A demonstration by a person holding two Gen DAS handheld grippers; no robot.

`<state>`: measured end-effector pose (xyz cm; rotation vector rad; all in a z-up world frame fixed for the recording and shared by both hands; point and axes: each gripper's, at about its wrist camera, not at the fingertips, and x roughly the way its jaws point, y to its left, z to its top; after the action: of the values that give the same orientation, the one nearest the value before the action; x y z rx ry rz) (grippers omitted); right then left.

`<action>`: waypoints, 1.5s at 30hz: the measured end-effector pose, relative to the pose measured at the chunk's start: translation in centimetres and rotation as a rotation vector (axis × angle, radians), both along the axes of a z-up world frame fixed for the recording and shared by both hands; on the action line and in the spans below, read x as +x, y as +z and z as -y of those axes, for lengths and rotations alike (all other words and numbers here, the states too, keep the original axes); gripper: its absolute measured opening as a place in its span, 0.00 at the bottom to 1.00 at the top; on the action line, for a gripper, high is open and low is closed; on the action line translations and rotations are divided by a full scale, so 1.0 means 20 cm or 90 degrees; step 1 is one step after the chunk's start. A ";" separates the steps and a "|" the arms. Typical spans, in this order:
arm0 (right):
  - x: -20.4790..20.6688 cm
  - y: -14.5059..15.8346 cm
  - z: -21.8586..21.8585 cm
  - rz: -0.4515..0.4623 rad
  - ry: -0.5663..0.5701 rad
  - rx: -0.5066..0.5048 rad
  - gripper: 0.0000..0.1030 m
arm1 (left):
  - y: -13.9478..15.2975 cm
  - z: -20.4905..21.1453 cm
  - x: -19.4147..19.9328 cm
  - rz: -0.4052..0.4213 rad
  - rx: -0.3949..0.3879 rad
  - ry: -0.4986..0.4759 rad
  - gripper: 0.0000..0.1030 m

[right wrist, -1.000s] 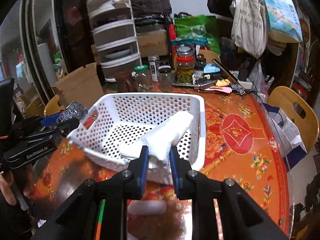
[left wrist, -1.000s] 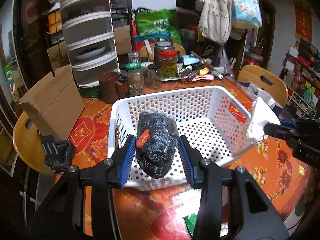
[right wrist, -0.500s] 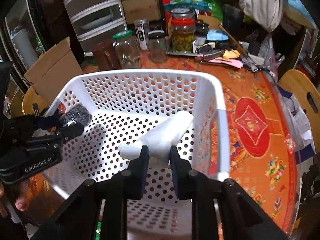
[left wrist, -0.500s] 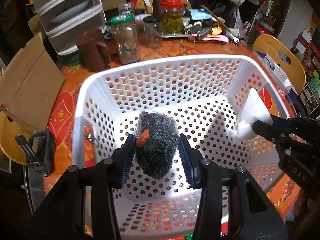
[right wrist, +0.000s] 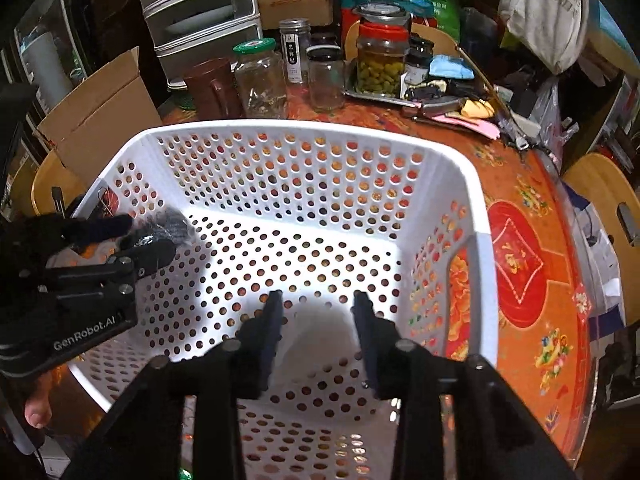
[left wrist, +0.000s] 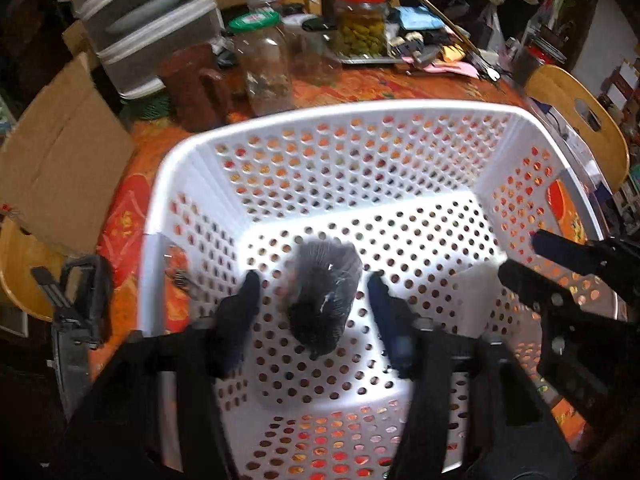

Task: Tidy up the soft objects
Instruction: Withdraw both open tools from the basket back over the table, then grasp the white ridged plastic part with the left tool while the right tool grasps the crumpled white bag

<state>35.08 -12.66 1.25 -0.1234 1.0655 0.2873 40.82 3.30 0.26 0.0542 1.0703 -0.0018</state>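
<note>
1. Nearest, low in the left wrist view, the left hand-held gripper (left wrist: 314, 284) is spread wide; the dark knitted bundle (left wrist: 324, 300) sits between its fingers, touching neither.
2. Low in the right wrist view, the right hand-held gripper (right wrist: 318, 300) is spread, with a blurred white soft object (right wrist: 320, 340) below.
3. Both reach into the white perforated basket (right wrist: 280, 128).
4. Farther up, glass jars (right wrist: 260, 80) stand on the orange bench (right wrist: 520, 184).

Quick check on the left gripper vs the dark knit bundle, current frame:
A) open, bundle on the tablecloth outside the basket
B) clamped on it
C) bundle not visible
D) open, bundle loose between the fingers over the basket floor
D: the left gripper stands open, with gaps on both sides of the dark knit bundle, inside the white basket.
</note>
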 end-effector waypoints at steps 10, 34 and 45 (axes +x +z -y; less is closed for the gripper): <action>-0.41 0.29 0.19 0.104 -0.018 0.053 0.75 | 0.31 -0.05 -0.46 0.134 -0.008 -0.038 0.95; -1.54 -0.34 0.13 0.128 -0.001 0.150 0.84 | -0.42 -0.05 -1.62 0.173 -0.090 -0.066 1.00; -1.46 -0.33 -0.02 0.130 0.050 0.140 0.62 | -0.47 -0.09 -1.55 0.166 -0.094 -0.055 0.97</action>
<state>5.90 -12.19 -5.43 0.0027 0.8213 0.4515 9.90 5.03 -9.20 -0.0321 0.8037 -0.1480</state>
